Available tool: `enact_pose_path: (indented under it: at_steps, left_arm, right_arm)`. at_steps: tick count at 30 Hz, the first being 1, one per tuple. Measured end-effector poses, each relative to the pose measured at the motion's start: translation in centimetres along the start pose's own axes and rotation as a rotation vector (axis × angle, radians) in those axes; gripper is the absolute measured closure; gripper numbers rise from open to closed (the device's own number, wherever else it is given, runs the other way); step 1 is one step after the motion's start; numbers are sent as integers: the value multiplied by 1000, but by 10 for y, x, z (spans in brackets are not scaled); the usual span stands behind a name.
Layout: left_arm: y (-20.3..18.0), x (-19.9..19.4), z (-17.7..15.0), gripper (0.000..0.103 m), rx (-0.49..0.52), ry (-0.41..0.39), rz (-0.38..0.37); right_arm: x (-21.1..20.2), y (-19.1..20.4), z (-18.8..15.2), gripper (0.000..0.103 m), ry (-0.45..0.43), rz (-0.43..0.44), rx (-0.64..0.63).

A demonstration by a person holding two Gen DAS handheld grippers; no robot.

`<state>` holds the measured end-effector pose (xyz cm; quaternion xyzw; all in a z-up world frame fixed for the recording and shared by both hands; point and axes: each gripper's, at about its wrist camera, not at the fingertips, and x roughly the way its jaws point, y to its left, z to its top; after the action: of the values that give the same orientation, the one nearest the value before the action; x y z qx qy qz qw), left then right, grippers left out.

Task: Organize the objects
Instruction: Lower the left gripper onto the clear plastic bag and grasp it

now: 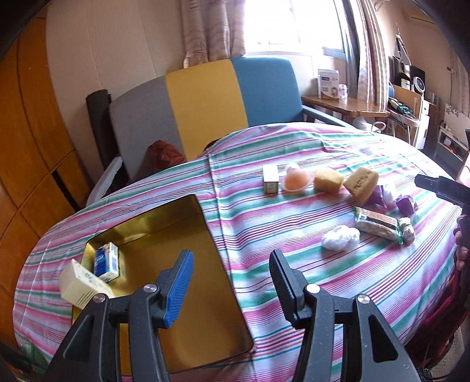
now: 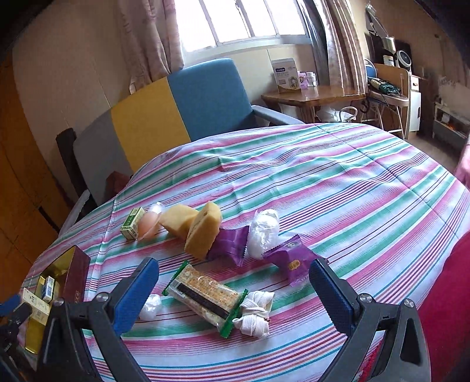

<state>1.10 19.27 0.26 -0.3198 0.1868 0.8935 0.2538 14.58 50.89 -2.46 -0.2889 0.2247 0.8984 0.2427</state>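
Both grippers gape empty: left gripper [image 1: 232,276] over the gold tin [image 1: 164,235], right gripper [image 2: 235,282] above the cracker packet [image 2: 205,293].

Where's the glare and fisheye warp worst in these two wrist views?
Left wrist view: the window is blown out white, and the striped tablecloth bows into a dome, with black vignette at the corners. Right wrist view: the window is overexposed but its bars show; the tablecloth curves alike, and the snack bar looks soft.
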Motion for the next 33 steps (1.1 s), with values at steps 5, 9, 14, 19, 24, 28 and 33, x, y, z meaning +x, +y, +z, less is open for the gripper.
enact_pose_path:
  at_steps: [5, 9, 14, 19, 24, 28, 33]
  left_arm:
    - [-18, 13, 7, 49, 30, 18, -44]
    - [-32, 24, 9, 49, 49, 36, -71]
    - [-50, 35, 12, 49, 77, 52, -97]
    - [-63, 44, 14, 49, 95, 69, -125]
    - [-64, 74, 9, 49, 10, 183, -218]
    - [-62, 97, 6, 49, -86, 272, -300]
    - [-81, 111, 19, 49, -74, 277, -333]
  right_arm:
    - [4, 3, -2, 0, 9, 16, -16]
    - [4, -2, -1, 0, 10, 34, 15]
    - [3, -3, -1, 0, 10, 47, 24]
    - [3, -4, -1, 0, 12, 57, 30]
    - [5, -5, -1, 0, 20, 62, 37]
    - [6, -4, -2, 0, 25, 66, 39]
    - [6, -7, -1, 0, 27, 79, 56]
